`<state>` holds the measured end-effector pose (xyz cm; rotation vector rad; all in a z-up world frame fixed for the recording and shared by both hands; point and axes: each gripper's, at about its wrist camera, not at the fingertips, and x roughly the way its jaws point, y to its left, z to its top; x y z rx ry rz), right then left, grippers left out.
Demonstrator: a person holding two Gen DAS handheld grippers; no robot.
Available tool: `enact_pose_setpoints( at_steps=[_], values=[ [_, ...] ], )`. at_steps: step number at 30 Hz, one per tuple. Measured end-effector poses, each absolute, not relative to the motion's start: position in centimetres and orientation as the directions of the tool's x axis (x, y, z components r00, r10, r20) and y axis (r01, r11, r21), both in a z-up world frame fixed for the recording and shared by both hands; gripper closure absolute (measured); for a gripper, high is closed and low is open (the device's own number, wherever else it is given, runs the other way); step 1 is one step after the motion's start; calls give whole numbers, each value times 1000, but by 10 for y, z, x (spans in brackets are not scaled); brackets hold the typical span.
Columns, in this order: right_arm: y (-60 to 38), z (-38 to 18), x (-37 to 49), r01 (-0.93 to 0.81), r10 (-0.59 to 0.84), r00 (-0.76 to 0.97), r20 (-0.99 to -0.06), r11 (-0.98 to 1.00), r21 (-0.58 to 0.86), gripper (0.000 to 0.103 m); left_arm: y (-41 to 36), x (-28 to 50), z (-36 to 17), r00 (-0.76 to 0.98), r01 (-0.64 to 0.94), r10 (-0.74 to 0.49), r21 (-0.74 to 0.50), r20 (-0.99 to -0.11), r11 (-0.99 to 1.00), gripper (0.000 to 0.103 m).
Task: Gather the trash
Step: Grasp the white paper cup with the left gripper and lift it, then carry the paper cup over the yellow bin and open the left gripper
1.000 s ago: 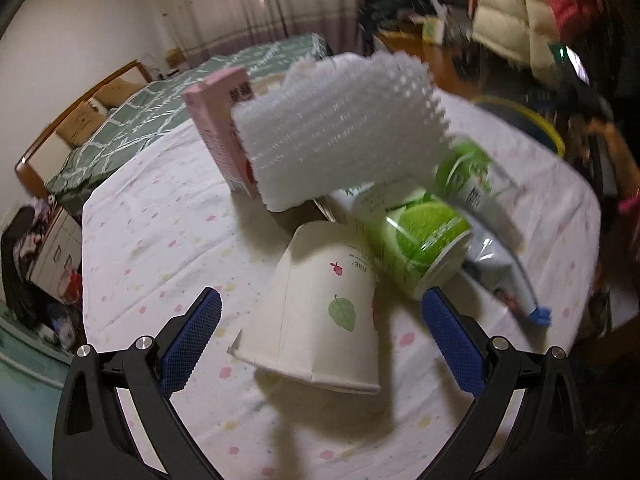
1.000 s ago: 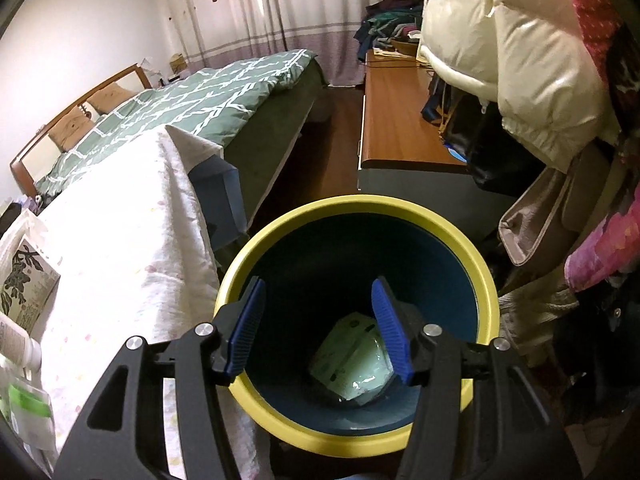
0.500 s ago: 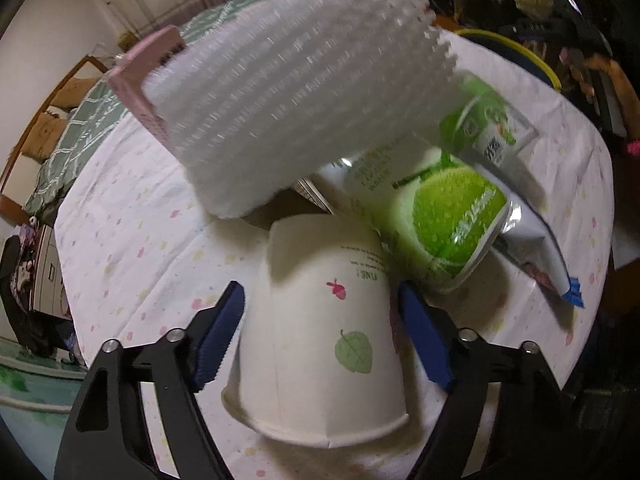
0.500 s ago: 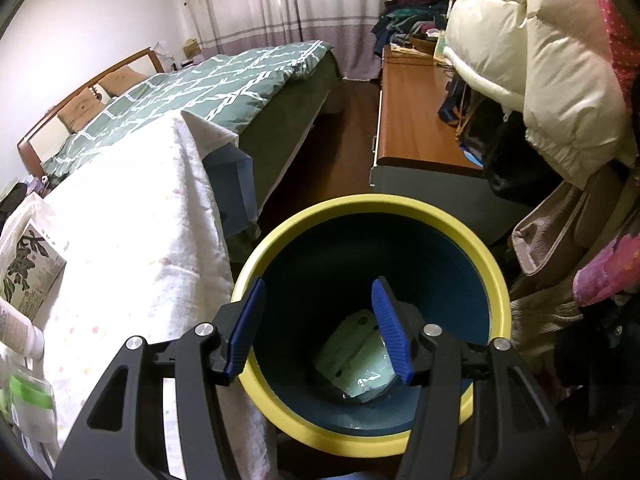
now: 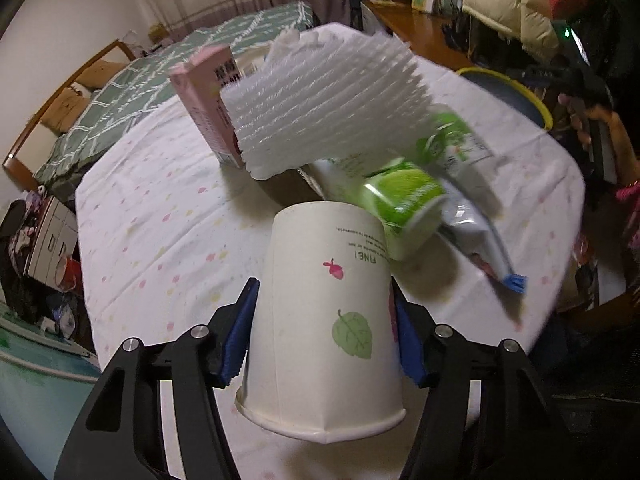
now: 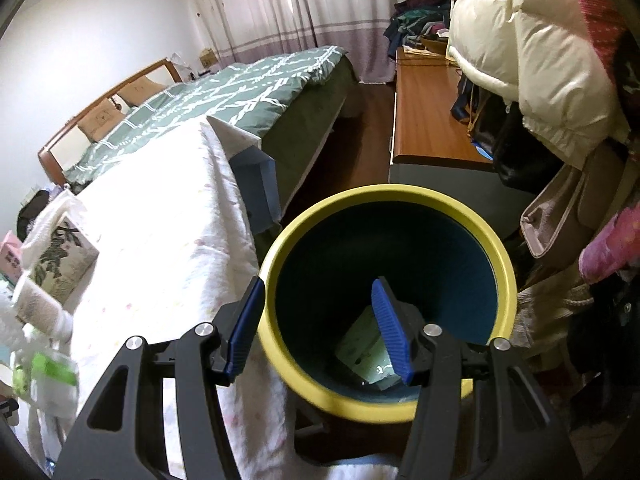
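Note:
My left gripper (image 5: 320, 332) is shut on a white paper cup (image 5: 324, 320) with a green leaf print, held upside down above the table. Behind it lie a white foam net (image 5: 328, 104), a pink box (image 5: 208, 100), a green-labelled cup (image 5: 400, 204) and a foil tube (image 5: 476, 236). My right gripper (image 6: 320, 328) is open and empty above the yellow-rimmed bin (image 6: 384, 200), which holds a pale green packet (image 6: 368, 352).
The table has a white dotted cloth (image 5: 160, 220). The bin also shows in the left wrist view at the table's far right (image 5: 508, 92). A bed (image 6: 240, 92), a wooden cabinet (image 6: 428, 120) and hanging coats (image 6: 520, 48) surround the bin.
My left gripper moved forward around the paper cup, closed on it and lifted it. My right gripper drifted slightly left over the bin, still open.

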<state>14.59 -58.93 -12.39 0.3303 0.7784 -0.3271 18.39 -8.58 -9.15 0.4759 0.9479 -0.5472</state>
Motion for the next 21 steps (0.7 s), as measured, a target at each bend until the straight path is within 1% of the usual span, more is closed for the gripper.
enact_pose_setpoints(
  at_steps=[5, 11, 16, 18, 21],
  values=[
    [-585, -115, 127, 385, -152, 690, -708, 905, 181, 50, -92, 150, -60, 511, 621, -280, 124, -813, 774, 42],
    [-588, -111, 103, 374, -136, 708, -693, 905, 204, 50, -148, 135, -29, 510, 686, -373, 105, -775, 720, 42],
    [-597, -112, 79, 392, -155, 706, -691, 898, 200, 50, -224, 144, -25, 431, 778, -459, 61, -777, 625, 42],
    [-602, -111, 69, 405, -172, 705, -688, 894, 192, 50, -254, 149, -29, 406, 806, -475, 61, -781, 589, 42],
    [-612, -108, 51, 427, -198, 703, -683, 885, 183, 49, -310, 160, -36, 341, 847, -501, 29, -795, 530, 42]
  ],
)
